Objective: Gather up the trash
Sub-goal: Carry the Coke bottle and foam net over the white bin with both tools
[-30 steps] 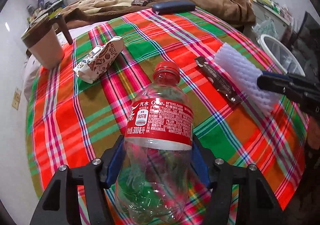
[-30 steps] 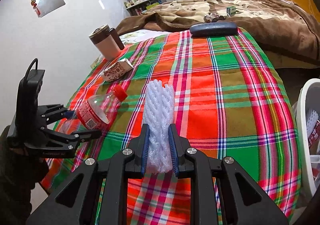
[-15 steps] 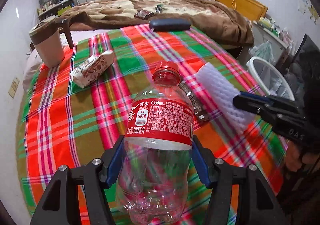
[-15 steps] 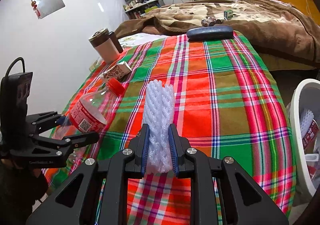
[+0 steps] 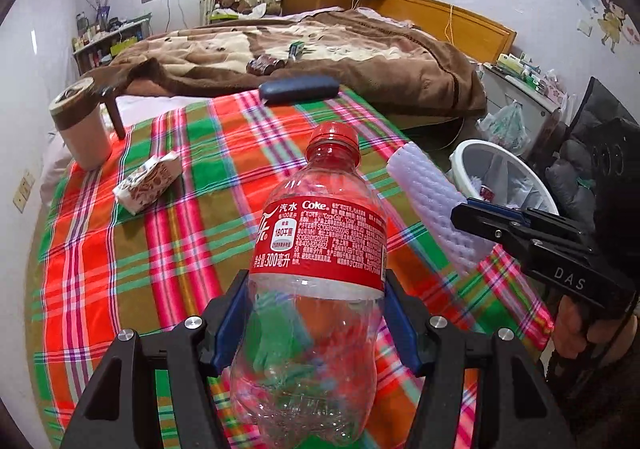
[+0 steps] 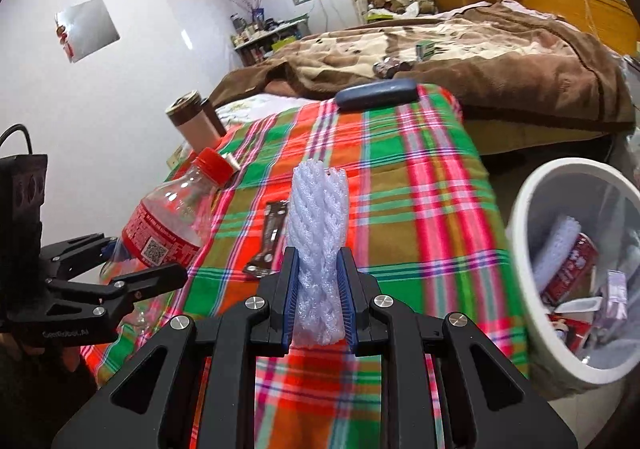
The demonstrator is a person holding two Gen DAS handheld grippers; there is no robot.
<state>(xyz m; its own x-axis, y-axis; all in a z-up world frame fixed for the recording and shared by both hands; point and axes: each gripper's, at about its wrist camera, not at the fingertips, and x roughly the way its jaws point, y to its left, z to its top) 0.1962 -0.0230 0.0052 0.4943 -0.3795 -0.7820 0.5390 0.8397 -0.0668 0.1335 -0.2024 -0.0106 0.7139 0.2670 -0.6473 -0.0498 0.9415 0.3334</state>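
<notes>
My left gripper (image 5: 316, 313) is shut on an empty Coke bottle (image 5: 320, 245) with a red cap and label, held above the plaid cloth; the bottle also shows in the right wrist view (image 6: 172, 225). My right gripper (image 6: 318, 289) is shut on a white foam net sleeve (image 6: 318, 221), also seen in the left wrist view (image 5: 436, 205). A white trash bin (image 6: 520, 233) with trash inside stands on the floor to the right, beside the table. A dark wrapper (image 6: 268, 237) and a crumpled paper packet (image 5: 146, 183) lie on the cloth.
The plaid-covered table (image 5: 120, 257) also holds a brown-lidded cup (image 5: 80, 129) at the far left and a dark blue case (image 5: 298, 89) at the far edge. A bed with a brown blanket (image 5: 320, 49) lies behind. A nightstand (image 5: 516, 89) is at right.
Both grippers have lifted and swung right with their loads; the trash bin now shows larger and closer in both views. The dark wrapper has come into the right wrist view.
</notes>
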